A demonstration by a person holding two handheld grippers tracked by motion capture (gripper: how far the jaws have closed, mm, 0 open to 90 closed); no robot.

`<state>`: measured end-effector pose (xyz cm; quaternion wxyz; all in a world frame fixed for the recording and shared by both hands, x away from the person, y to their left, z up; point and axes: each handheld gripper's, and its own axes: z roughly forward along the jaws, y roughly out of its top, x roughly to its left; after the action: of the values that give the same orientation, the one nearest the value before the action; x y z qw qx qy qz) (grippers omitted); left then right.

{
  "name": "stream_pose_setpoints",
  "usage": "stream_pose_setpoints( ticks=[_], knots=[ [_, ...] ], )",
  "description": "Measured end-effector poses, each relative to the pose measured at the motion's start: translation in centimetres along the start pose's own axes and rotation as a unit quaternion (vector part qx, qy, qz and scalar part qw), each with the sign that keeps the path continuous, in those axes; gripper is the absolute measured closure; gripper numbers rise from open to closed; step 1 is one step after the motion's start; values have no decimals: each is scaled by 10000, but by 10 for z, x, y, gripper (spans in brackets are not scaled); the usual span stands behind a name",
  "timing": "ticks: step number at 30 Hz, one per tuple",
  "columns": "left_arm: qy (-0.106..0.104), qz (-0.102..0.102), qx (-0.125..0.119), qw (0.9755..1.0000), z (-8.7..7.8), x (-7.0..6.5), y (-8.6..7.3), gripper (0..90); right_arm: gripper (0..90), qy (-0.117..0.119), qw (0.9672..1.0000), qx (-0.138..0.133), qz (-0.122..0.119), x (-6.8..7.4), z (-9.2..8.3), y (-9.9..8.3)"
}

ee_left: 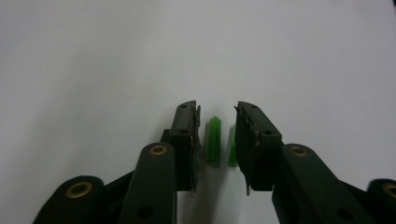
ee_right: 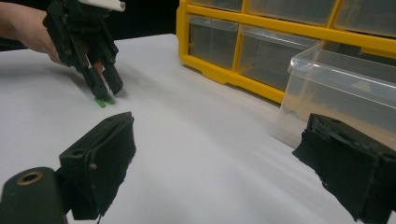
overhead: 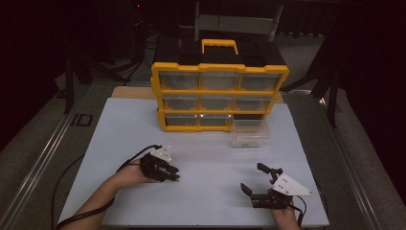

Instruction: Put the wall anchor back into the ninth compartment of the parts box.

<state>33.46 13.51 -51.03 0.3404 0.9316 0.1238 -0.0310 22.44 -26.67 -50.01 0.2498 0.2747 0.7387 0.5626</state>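
Your left gripper (ee_left: pixel 215 140) straddled green plugs (ee_left: pixel 214 140), jaws narrowed, not gripping; lift, drawer (overhead: pixel 249 132) drop remained. Right gripper (overhead: pixel 261 183) wide, empty.

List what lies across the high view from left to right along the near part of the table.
Left tool over small green plastic pieces → right tool, its jaws spread wide. The clear plastic drawer sits farther back, in front of the yellow organiser.

Dim room: white table (overhead: pixel 143 124), grey floor (overhead: pixel 33 143), dark surroundings.
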Motion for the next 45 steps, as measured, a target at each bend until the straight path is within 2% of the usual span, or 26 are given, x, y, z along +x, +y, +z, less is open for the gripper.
stream_pose_setpoints(
  ticks=[8, 12, 17, 20, 25, 27, 28, 39, 45],
  knots=[
    [57, 55, 121, 9999, 2, 2, 3, 772, 98, -3, 10000, 3, 4, 0, 0, 0],
    [74, 107, 224, 9997, 3, 2, 5, 844, 97, -2, 10000, 3, 3, 0, 0, 0],
    [32, 110, 314, 9994, 2, 4, 10, 851, 98, -1, 10000, -10, 3, 0, -1, 0],
    [-3, 110, 289, 9995, -2, 6, 16, 854, 98, -8, 10000, -17, -2, -1, -1, 1],
    [-19, 151, 175, 9997, -12, 6, 30, 854, 98, -13, 10000, -25, 4, -1, -1, 1],
    [16, 174, 201, 9996, -17, 5, 38, 853, 98, -13, 10000, -29, 0, -1, -1, 1],
    [-37, 168, 185, 9997, -19, 6, 42, 853, 98, -13, 10000, -31, -5, -1, -2, 1],
    [80, 417, 160, 9990, -41, 7, 80, 853, 98, -12, 10000, -60, 7, -1, -2, 1],
    [39, 600, 125, 9981, -48, 6, 101, 853, 98, -11, 10000, -53, 20, -1, -2, 1]
  ],
)
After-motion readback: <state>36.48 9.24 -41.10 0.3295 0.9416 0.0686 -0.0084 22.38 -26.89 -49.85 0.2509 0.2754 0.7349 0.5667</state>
